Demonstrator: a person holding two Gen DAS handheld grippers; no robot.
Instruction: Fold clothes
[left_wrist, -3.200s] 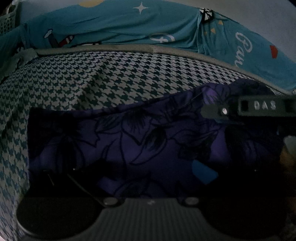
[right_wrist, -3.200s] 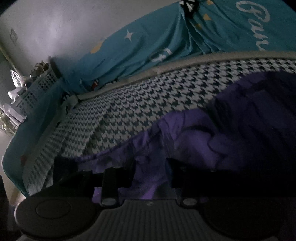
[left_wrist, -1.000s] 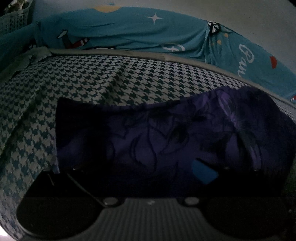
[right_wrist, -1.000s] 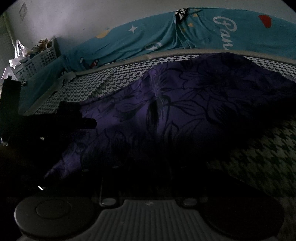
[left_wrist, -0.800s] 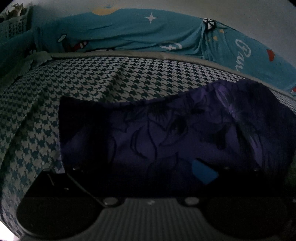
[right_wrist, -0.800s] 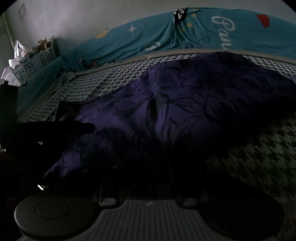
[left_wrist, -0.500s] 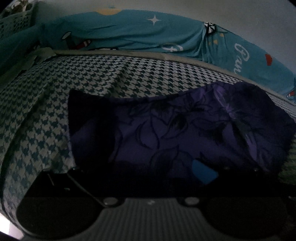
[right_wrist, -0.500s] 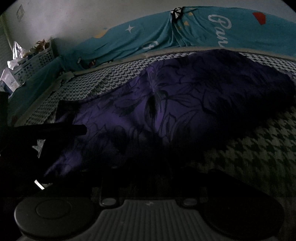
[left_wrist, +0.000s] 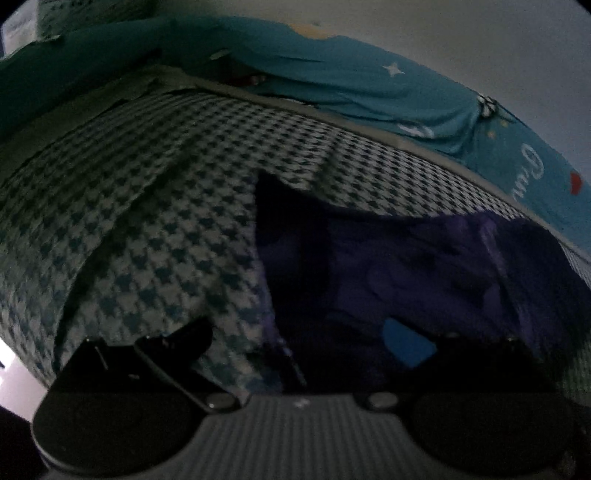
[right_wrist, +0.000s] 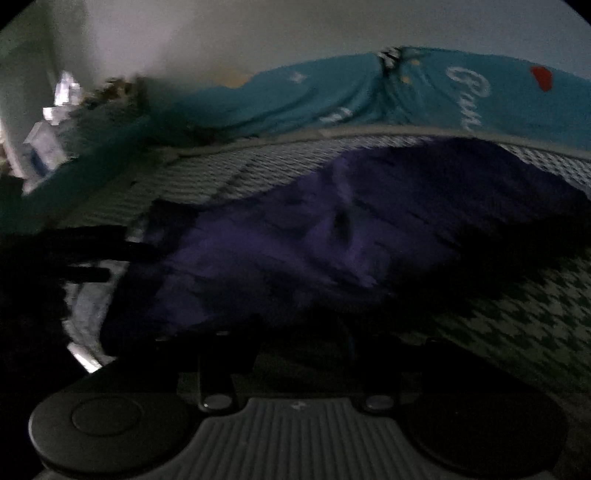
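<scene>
A dark purple floral garment (left_wrist: 406, 266) lies spread on the houndstooth bed cover (left_wrist: 166, 221). My left gripper (left_wrist: 306, 336) is open at the garment's left edge. Its left finger (left_wrist: 173, 343) is over bare cover, and its right finger, with the blue patch (left_wrist: 406, 347), is over purple cloth. In the right wrist view the garment (right_wrist: 295, 251) stretches away across the cover (right_wrist: 535, 314). My right gripper (right_wrist: 303, 343) sits low at the garment's near edge, and cloth runs into the dark gap between its fingers. The left gripper (right_wrist: 88, 254) shows as a dark shape at the far left.
A teal printed sheet (left_wrist: 369, 96) bunches along the wall behind the bed and also shows from the right wrist (right_wrist: 424, 96). A white lattice basket (right_wrist: 48, 144) with clutter stands at the far left. The bed's left edge drops off near my left gripper.
My left gripper has slid left, so the garment's left edge now sits mid-view with bare cover under the left finger. The right wrist view is blurred from motion. The garment still lies flat.
</scene>
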